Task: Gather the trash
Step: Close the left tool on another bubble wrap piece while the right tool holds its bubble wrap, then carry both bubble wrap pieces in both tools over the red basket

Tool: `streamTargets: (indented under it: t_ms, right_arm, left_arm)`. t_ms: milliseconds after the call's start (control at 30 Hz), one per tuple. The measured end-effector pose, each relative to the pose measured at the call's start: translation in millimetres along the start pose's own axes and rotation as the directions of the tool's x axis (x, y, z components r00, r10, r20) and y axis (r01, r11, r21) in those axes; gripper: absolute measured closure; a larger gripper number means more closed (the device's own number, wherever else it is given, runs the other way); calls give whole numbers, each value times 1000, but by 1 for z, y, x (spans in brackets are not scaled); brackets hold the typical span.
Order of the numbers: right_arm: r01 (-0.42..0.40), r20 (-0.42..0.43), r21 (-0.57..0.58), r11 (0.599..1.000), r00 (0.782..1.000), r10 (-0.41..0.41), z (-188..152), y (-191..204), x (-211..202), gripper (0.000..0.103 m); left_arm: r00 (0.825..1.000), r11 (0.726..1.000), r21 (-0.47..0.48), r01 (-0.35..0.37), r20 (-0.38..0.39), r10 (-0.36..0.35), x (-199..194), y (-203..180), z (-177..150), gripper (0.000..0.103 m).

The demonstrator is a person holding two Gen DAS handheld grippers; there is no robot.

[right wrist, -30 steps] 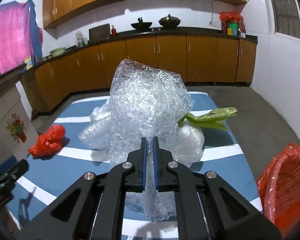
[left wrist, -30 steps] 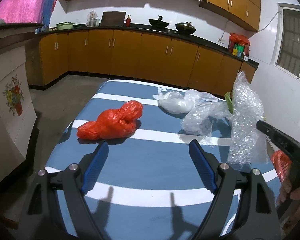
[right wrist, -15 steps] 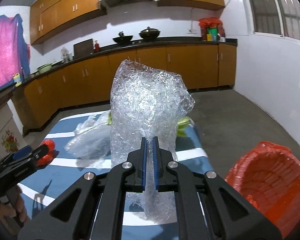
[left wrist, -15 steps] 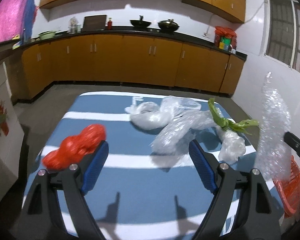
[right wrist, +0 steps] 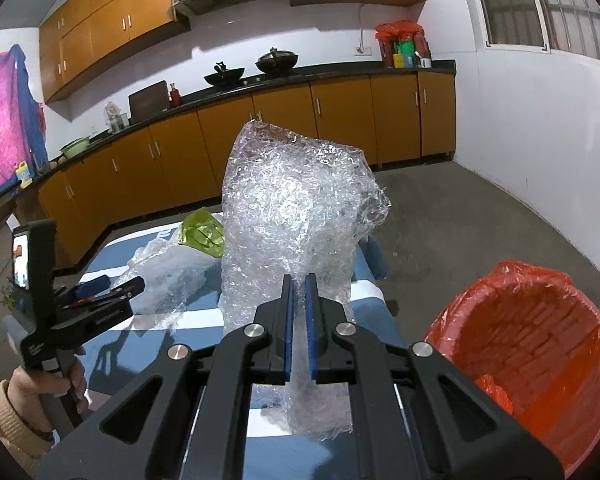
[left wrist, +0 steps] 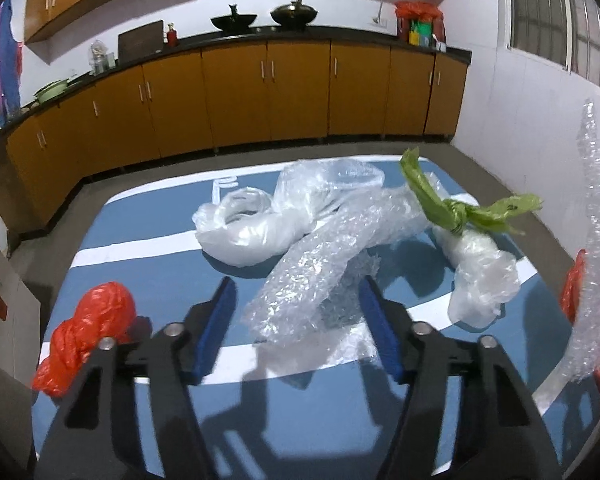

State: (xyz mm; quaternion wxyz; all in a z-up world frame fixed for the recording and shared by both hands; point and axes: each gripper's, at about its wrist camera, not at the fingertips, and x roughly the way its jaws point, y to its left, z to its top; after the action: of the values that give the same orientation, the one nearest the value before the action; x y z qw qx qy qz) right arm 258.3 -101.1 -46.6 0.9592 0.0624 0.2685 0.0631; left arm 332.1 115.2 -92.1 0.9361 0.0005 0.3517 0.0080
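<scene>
My left gripper (left wrist: 297,282) hovers over the blue-and-white striped table (left wrist: 140,232). Its jaws are closing around the near end of a rolled strip of bubble wrap (left wrist: 320,272), and the blue pads stand a little clear of it on both sides. A crumpled red bag (left wrist: 88,332) lies to its left. My right gripper (right wrist: 299,280) is shut on a big sheet of bubble wrap (right wrist: 296,216), held upright beside the red-lined bin (right wrist: 540,360). That sheet (left wrist: 596,240) also shows at the right edge of the left wrist view.
A white plastic bag (left wrist: 240,232) and a clear bag tied with green plastic (left wrist: 480,276) lie at the back of the table. In the right wrist view a hand (right wrist: 40,392) holds the left gripper (right wrist: 120,284). Orange cabinets (left wrist: 260,92) line the walls.
The left gripper swung right, from the red bag to the rolled bubble wrap, and its jaws narrowed. The right gripper carried its sheet to the right; the bin now looms larger.
</scene>
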Motion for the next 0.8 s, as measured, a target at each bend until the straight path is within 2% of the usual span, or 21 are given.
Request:
streamTargets:
  t_ms: [67,133,233,467,800]
  right_arm:
    - [-1,0,0,1000,1000,1,-2,-3,-2,97]
    - [0,-1,2,1000,1000,0,-2,-3,-2,97]
    - [-2,-3,9,1000,1000,2,-3,-4,-3,97]
    - [-14,-3,8,1000,1000,14,-3,-2,-8,97]
    - [-42,10,-7,999,999,42,-6,4,-25,97]
  left_arm:
    - [1000,1000,1,14,-11,-14,4,1,0,58]
    - [999,999,-1,34,-19,-34,5,2,-1,73]
    - [999,999,8,51,-15,-51,1,4,-4,87]
    - [998,998,1,60,17,-60,-27,13,-16,92]
    - [995,998,-46,45,86,-41,-95,40,-38,92]
